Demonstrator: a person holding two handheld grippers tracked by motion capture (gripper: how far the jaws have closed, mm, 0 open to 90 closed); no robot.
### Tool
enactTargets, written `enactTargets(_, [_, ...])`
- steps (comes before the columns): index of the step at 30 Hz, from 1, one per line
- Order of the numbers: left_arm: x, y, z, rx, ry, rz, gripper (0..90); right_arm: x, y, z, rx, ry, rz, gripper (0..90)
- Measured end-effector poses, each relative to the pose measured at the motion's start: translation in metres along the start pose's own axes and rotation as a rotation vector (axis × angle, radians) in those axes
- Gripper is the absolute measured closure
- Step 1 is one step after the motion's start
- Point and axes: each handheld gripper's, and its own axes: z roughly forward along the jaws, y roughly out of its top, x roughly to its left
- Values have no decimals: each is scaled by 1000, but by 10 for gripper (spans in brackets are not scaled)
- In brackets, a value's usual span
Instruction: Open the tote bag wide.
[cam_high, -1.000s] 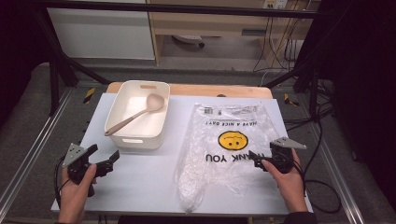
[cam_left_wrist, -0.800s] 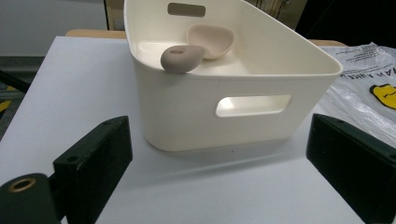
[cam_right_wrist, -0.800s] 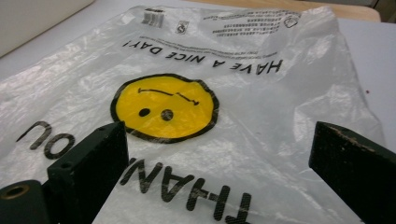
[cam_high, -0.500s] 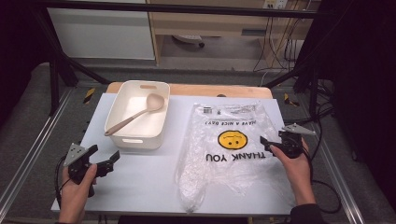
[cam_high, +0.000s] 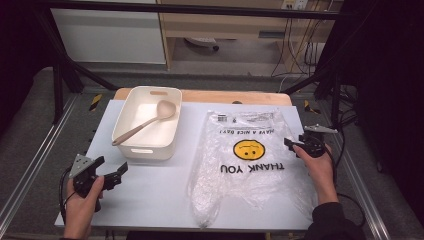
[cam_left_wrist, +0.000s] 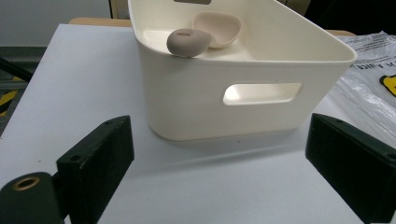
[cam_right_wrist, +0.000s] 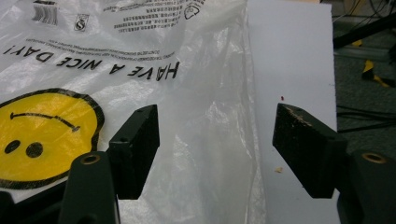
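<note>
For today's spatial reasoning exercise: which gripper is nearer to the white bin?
Left. The left gripper sits just short of the white bin, facing it; the right gripper is across the plastic bag.

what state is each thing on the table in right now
plastic bag: flat, crumpled, empty
bin: upright, open top, spoon inside
spoon: leaning in bin, handle on rim
left claw: open, holding nothing
right claw: open over bag's edge, jaws just been closing, not gripping

Cream bin (cam_high: 147, 131) on white table (cam_high: 150, 192), far left; beige spoon (cam_high: 145, 122) inside, handle on rim
</note>
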Motion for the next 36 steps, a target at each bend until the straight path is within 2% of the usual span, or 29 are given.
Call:
enactTargets(5, [0, -1, 2, 9, 9, 1, 80, -5, -3, 13, 24, 2, 22, 324])
enactTargets(7, [0, -1, 3, 16, 9, -1, 81, -4, -4, 19, 59, 1, -1, 356])
enactTargets(10, [0, -2, 3, 18, 11, 0, 83, -3, -4, 20, 80, 20, -12, 486])
enactTargets(11, [0, -2, 3, 19, 10, 0, 83, -3, -4, 20, 80, 20, -12, 486])
enactTargets(13, [0, -2, 3, 22, 9, 4, 84, -2, -4, 20, 101, 40, -38, 631])
enactTargets(16, [-1, -1, 4, 21, 7, 5, 86, -2, -4, 21, 103, 57, -36, 769])
enactTargets(18, [-1, -1, 3, 18, 9, 5, 87, -2, -5, 22, 103, 68, -36, 838])
enactTargets(19, [-1, -1, 3, 16, 13, 5, 87, -2, -5, 22, 103, 68, -36, 838])
enactTargets(20, [0, -1, 3, 14, 14, 5, 90, -3, -4, 24, 107, 82, -26, 892])
enactTargets(21, [0, -1, 3, 14, 14, 5, 90, -3, -4, 24, 107, 82, -26, 892])
enactTargets(25, [1, -1, 3, 13, 17, 1, 93, -9, 0, 28, 70, 97, 37, 900])
enactTargets(29, [1, -1, 3, 14, 20, 0, 94, -15, 3, 31, 32, 84, 85, 900])
enactTargets(30, [2, -1, 3, 17, 22, -1, 94, -19, 5, 33, 16, 70, 127, 900])
enactTargets(34, [3, -2, 3, 17, 26, -5, 96, -26, 8, 38, -19, 23, 186, 900])
enactTargets(36, [3, -2, 3, 20, 27, -5, 96, -28, 9, 39, -27, 11, 197, 900])
